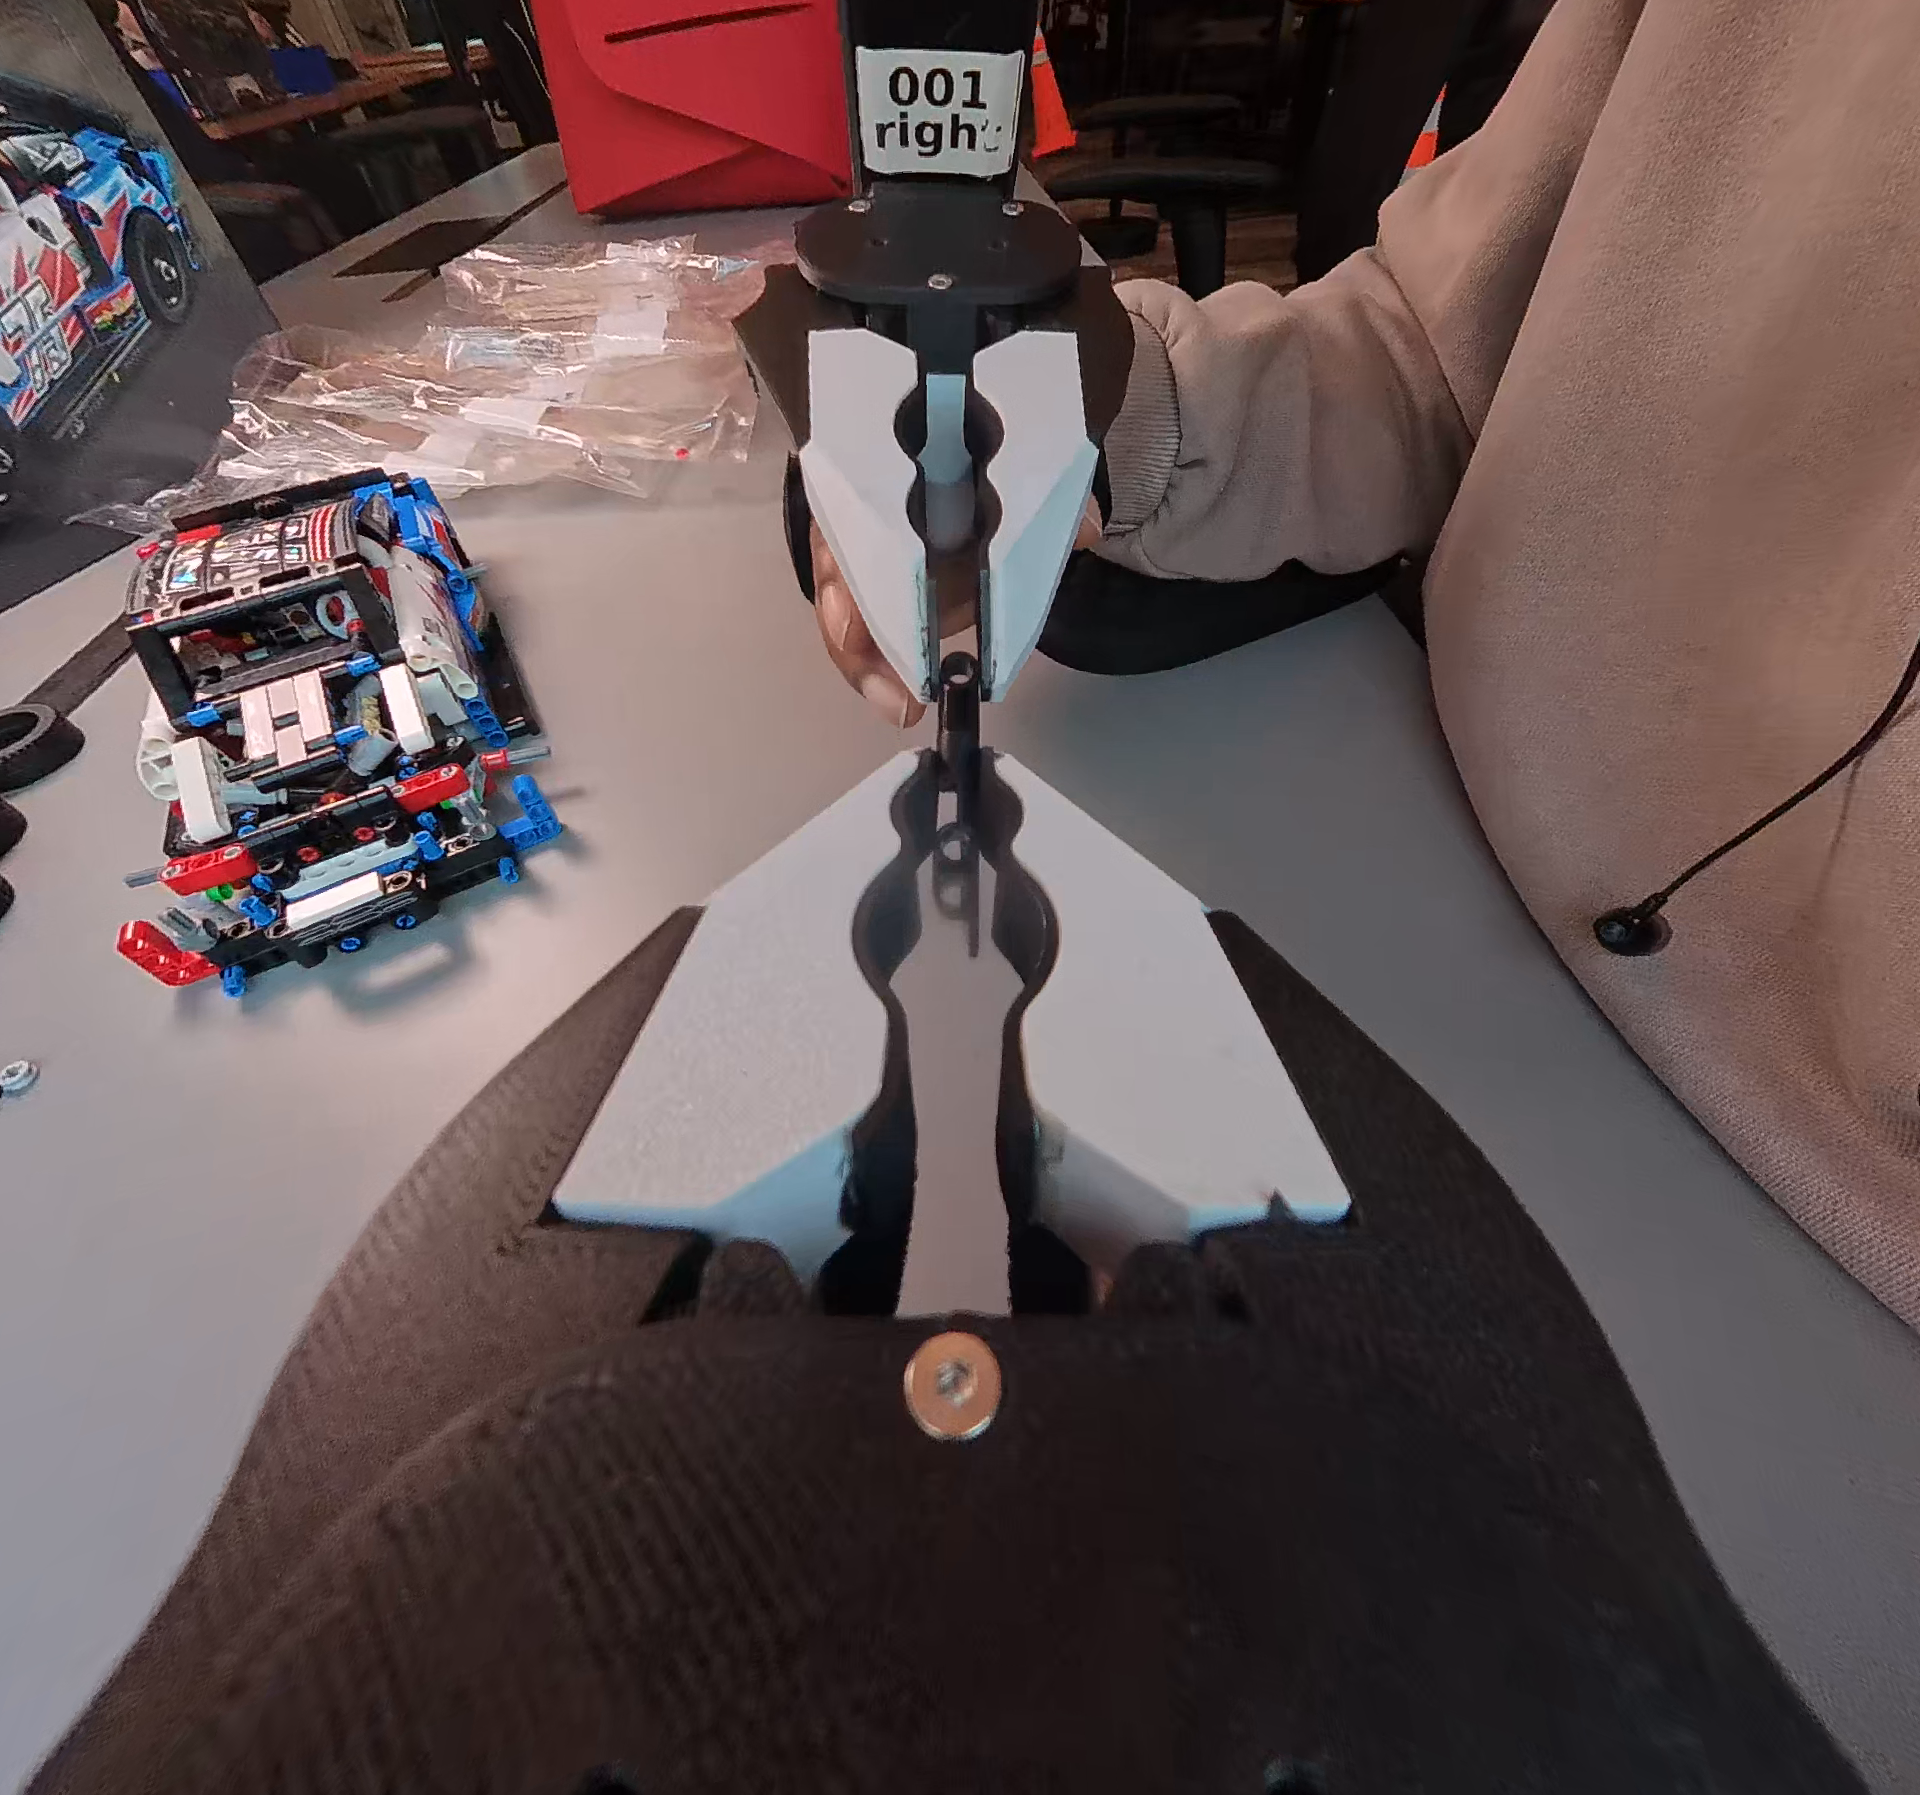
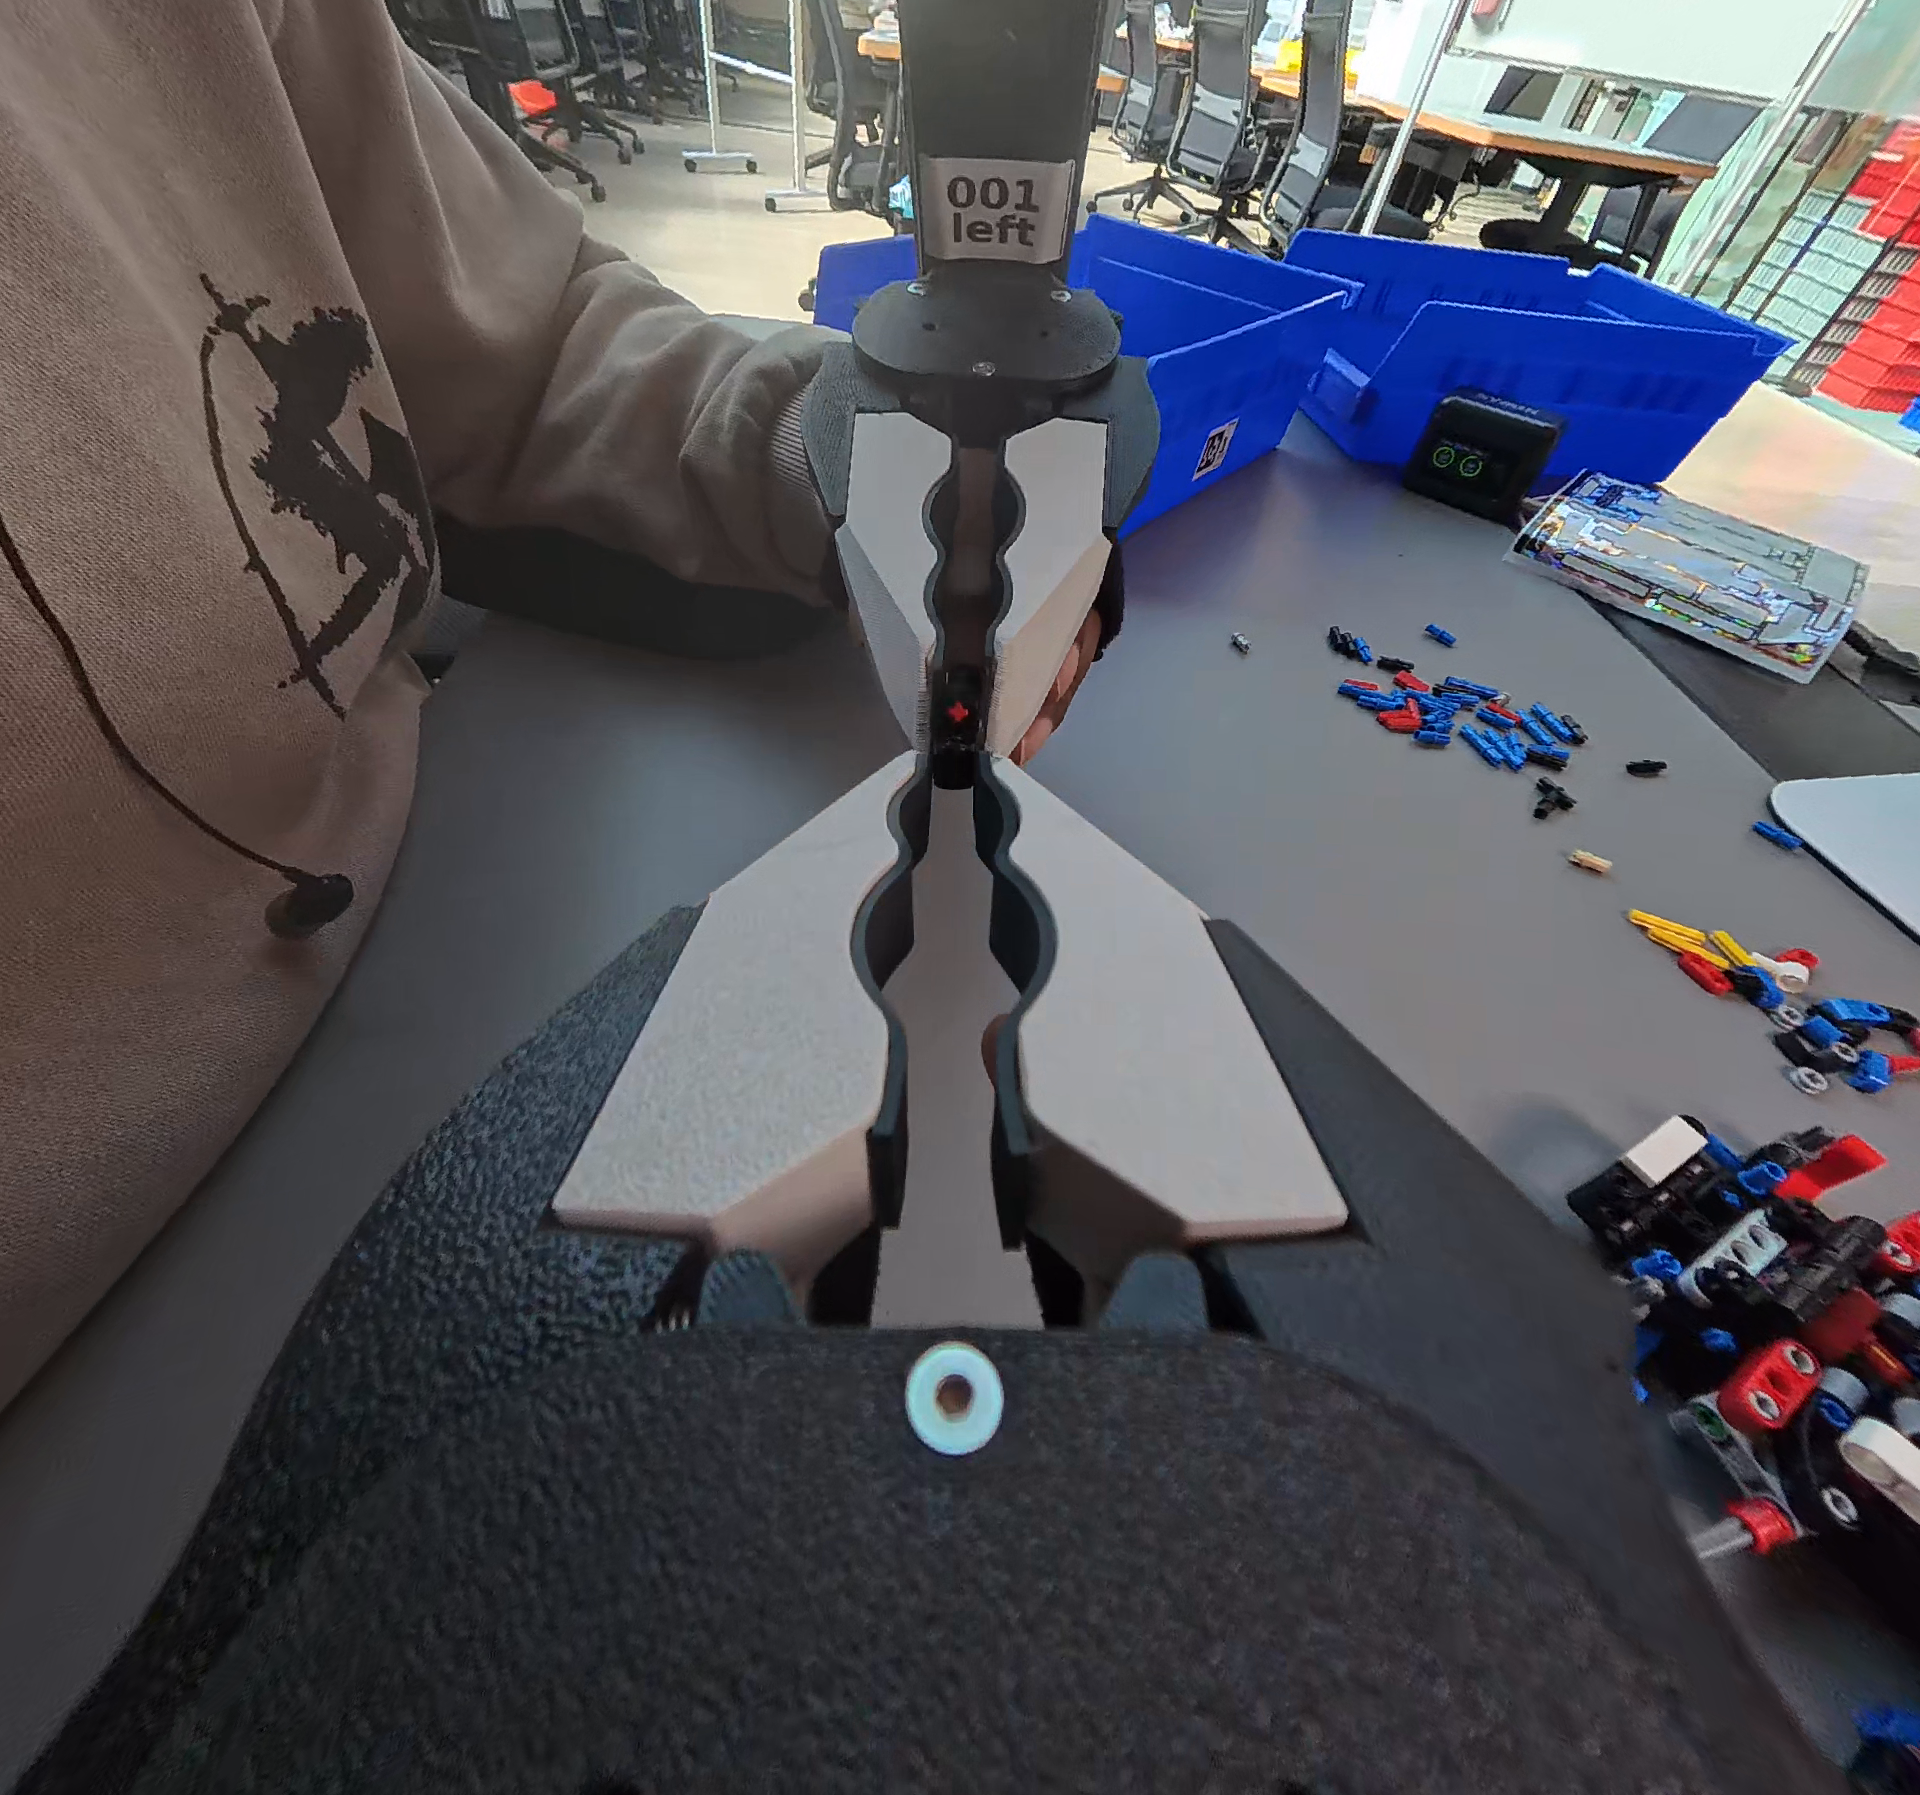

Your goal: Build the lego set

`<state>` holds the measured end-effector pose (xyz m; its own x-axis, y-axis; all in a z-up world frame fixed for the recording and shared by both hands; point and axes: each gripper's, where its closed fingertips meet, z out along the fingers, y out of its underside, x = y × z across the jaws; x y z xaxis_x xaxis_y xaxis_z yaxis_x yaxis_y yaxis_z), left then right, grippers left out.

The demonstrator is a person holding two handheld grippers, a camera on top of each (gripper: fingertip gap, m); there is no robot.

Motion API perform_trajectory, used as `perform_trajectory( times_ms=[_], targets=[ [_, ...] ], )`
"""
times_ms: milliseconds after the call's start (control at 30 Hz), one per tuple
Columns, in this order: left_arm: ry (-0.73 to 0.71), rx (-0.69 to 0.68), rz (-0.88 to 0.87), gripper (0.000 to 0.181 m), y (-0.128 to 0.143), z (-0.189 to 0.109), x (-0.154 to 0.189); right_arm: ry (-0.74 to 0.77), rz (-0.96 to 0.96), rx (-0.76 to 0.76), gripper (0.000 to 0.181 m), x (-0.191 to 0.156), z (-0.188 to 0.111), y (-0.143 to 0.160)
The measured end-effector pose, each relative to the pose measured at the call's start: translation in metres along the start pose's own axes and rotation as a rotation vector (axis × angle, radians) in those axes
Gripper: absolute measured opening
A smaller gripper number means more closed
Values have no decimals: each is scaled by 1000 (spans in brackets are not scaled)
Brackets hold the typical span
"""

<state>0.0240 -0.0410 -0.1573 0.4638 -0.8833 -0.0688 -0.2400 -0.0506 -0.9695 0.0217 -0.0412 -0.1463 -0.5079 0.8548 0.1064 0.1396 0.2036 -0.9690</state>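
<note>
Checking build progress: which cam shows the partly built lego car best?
Left wrist view: the lego car sits whole and unobstructed on the table. Right wrist view catches only part of it, cut off by the frame's right edge.

A: The table [image 1: 665,602] looks smooth and matt grey; the bags [image 1: 540,363] are clear, shiny, crinkly plastic.

B: The car [image 1: 322,717] is shiny plastic; the sleeve [image 1: 1299,415] is soft cloth; the bins [image 2: 1538,343] are hard blue plastic.
</note>
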Motion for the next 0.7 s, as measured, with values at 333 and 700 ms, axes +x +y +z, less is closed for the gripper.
perform_trajectory(
  times_ms=[333,700],
  targets=[
    [11,-74,2,5,11,4,2,-7,-20,-84,5,-3,0,12],
    [30,-156,-64,4,27,10,5,-17,-5,-179,5,-6,4,33]
  ],
)
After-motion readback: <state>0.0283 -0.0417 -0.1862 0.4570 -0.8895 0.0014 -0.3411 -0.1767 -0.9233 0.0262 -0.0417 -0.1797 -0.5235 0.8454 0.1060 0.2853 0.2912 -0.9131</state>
